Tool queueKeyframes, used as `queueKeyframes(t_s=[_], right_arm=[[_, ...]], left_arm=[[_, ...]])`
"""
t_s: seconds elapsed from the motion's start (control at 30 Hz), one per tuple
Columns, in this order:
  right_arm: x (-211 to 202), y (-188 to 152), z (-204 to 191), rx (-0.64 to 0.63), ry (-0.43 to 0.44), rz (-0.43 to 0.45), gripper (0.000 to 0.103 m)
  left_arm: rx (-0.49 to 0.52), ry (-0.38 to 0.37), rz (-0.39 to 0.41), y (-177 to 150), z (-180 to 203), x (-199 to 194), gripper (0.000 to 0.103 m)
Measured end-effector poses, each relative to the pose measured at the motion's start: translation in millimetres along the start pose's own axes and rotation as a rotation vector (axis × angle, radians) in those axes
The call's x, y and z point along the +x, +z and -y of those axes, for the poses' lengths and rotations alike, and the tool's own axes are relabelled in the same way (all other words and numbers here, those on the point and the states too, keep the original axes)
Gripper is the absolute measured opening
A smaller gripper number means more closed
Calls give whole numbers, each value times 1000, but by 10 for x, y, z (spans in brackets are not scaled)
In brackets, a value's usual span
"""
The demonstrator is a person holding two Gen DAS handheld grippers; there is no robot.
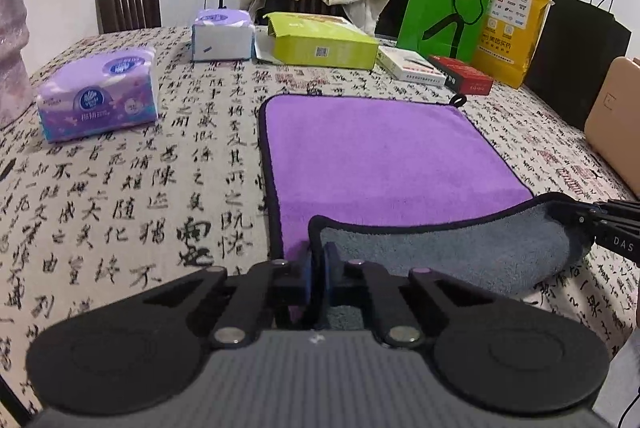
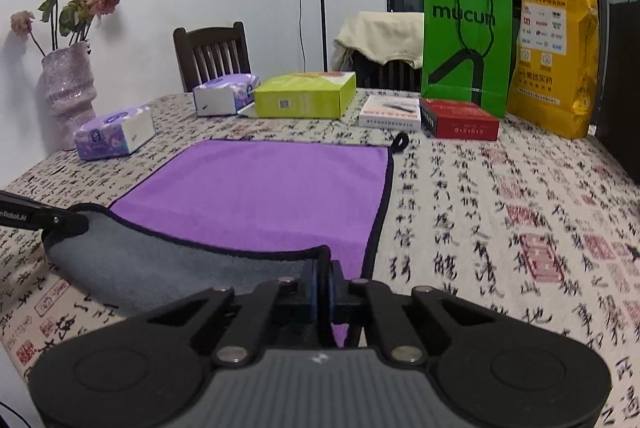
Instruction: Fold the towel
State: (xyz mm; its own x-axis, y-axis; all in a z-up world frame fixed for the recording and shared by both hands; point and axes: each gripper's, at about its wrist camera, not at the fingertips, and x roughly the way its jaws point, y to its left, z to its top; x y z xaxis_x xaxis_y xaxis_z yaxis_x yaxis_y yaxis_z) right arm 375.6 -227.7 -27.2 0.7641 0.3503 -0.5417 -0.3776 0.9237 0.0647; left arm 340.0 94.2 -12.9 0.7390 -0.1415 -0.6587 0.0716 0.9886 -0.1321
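The green paper bag (image 2: 466,44) reads "mucun"; the right hand-held gripper (image 1: 588,224) shows "DAS" (cut off); the left hand-held gripper (image 2: 60,219) "nRobot.AI".

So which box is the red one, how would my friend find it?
Look at the tall green bag standing at the table's far edge. The red box lies flat right in front of it, beside a white box. It is the only red thing there.

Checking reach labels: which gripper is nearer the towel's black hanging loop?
Right. The loop sits at the far corner on the right gripper's side; the left gripper holds the opposite near corner.
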Motion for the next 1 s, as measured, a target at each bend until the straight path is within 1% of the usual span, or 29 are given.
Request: queueKeyframes(t_s=[0.27,0.43,0.53,0.67,0.77,0.9,1.0], right_arm=[[0,229,20,-43,5,29,5],[49,398,62,-63,17,43,5],[86,498,76,-74,17,54,5],[166,617,108,-75,34,56,4],[246,699,131,-98,34,59,4],[362,805,182,-107,34,69,4],[479,908,250,-100,52,66,4]], left_arm=[[-19,-19,18,246,-77,-36,6],[-15,-29,36,442,-107,-4,6],[-11,-32,32,525,-122,43,6],[3,-43,25,630,-133,94,6],[17,-42,28,737,-140,131,6],[1,-56,24,897,-199,220,6],[-7,-62,19,1015,-249,330,6]])
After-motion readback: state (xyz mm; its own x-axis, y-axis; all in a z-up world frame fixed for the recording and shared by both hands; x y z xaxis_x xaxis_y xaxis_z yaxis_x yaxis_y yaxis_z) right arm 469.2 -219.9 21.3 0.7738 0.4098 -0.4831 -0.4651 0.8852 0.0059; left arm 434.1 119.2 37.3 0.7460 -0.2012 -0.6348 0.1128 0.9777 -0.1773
